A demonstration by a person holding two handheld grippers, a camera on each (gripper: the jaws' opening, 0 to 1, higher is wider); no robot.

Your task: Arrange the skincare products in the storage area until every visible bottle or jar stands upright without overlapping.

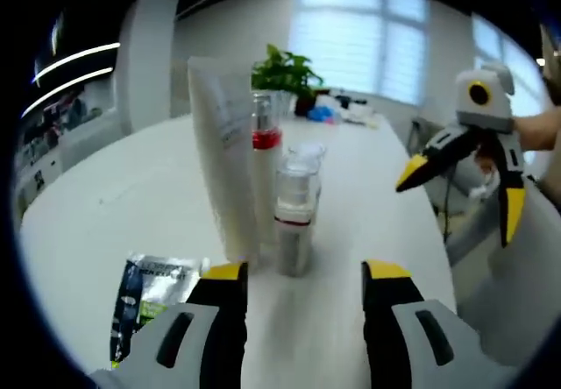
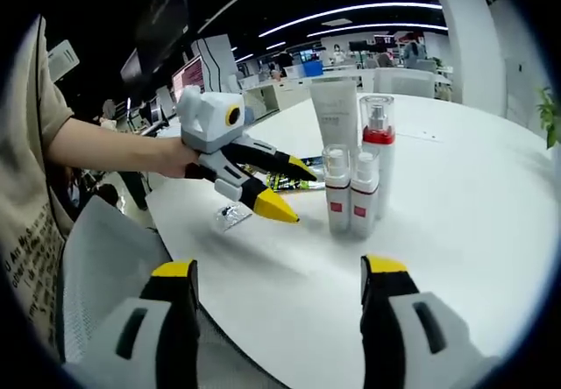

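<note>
Four skincare items stand upright in a tight group on the white round table (image 1: 114,205): a tall white tube (image 1: 223,152), a slim bottle with a red band (image 1: 266,157) and two small clear-capped bottles (image 1: 294,222). In the right gripper view they are the tube (image 2: 335,109), the red-band bottle (image 2: 378,144) and the small bottles (image 2: 337,192). My left gripper (image 1: 305,275) is open just short of the nearest small bottle, holding nothing. My right gripper (image 2: 279,271) is open at the table's edge, also holding nothing. Each gripper shows in the other's view: the left gripper (image 2: 294,192), the right gripper (image 1: 460,203).
A dark and green sachet (image 1: 149,297) lies flat left of the group, and a small clear packet (image 2: 230,216) lies near the table edge. A potted plant (image 1: 282,69) and some clutter sit at the far side. A grey chair (image 2: 96,266) stands by the person's arm (image 2: 105,152).
</note>
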